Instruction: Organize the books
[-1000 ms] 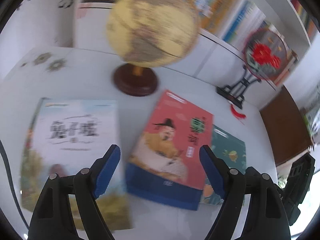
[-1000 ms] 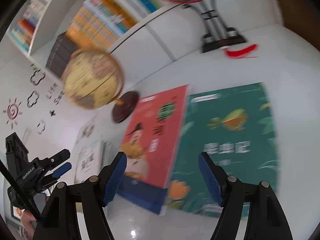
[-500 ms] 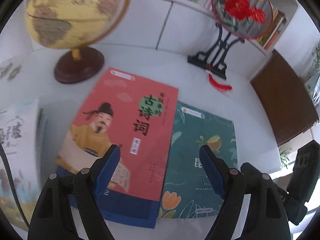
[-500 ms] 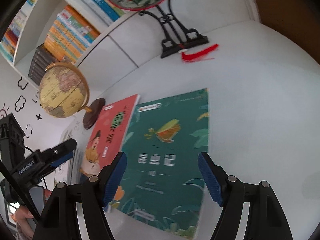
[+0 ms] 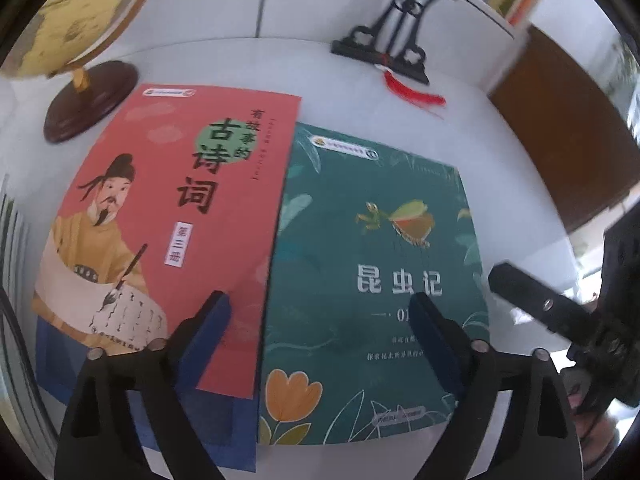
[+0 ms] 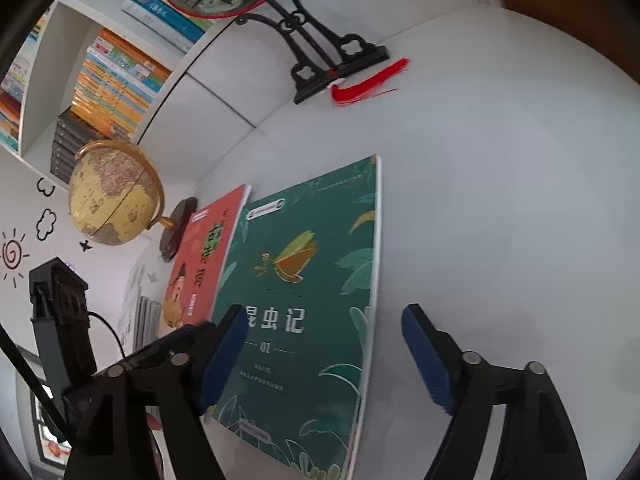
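Observation:
A red book [image 5: 180,208] with a robed figure on its cover lies flat on the white tabletop [image 5: 500,184]. Its right edge overlaps a green book [image 5: 372,280] with an insect on the cover. My left gripper [image 5: 318,312] hovers above the seam between the two books. Its jaws are opening and nothing is between the pads. In the right wrist view the green book [image 6: 312,280] lies below my right gripper [image 6: 324,320]. Those jaws are also opening and straddle the book's right edge from above without pressing on it. The red book [image 6: 204,256] shows beyond.
A globe [image 6: 112,192] on a dark wooden base [image 5: 92,100] stands behind the red book. A round fan on a black stand [image 6: 320,56] with a red tassel [image 6: 368,80] stands at the back. Shelves of books [image 6: 116,84] line the wall. White books [image 6: 140,312] lie further left.
The left view has swung right, from the white book to the red and green ones, and come closer. The right view has shifted right over the green book. Both pairs of jaws stand wider.

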Available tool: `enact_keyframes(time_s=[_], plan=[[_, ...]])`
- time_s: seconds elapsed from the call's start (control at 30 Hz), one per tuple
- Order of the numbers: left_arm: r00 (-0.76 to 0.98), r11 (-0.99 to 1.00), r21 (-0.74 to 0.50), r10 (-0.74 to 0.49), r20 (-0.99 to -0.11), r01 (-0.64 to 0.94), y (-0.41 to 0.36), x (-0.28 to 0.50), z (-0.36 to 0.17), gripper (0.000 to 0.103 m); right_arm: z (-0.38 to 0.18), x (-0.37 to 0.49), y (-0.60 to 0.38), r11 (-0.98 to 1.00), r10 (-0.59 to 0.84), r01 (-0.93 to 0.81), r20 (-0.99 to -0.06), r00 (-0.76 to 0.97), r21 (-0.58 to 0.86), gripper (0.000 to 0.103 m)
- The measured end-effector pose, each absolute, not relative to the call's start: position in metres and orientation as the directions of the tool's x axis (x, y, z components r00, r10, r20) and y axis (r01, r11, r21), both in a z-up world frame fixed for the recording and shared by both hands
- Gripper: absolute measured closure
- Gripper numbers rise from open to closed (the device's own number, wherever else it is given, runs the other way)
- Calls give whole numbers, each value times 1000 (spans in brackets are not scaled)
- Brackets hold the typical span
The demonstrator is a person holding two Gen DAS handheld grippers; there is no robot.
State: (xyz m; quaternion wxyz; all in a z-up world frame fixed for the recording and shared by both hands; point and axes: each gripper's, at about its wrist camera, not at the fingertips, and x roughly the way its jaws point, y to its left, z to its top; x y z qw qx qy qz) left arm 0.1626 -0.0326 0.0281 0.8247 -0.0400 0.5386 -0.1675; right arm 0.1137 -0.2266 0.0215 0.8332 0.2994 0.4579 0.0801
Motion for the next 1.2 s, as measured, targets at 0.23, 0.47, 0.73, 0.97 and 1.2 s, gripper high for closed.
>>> enact_keyframes(time_s=[0.23, 0.47, 0.73, 0.97, 1.2], plan=[[338, 921, -229, -335, -879, 316, -47, 151, 27, 1, 20, 124, -214, 787, 468, 93, -688, 555, 610, 9], [317, 864, -407, -491, -812, 297, -36, 143, 25, 1, 20, 130, -212, 774, 499, 84, -686, 529, 628, 2], [303, 832, -456, -544, -783, 315, -29, 138, 25, 1, 36, 115, -232, 623, 692, -124, -470, 547, 772, 23], [315, 872, -354, -460, -830, 339, -46, 139, 25, 1, 13, 122, -212, 707, 629, -48, -597, 497, 705, 81], [291, 863, -468, -504, -813, 190, -25, 158, 31, 1, 20, 117, -221, 601, 706, -69, -490, 511, 796, 99]])
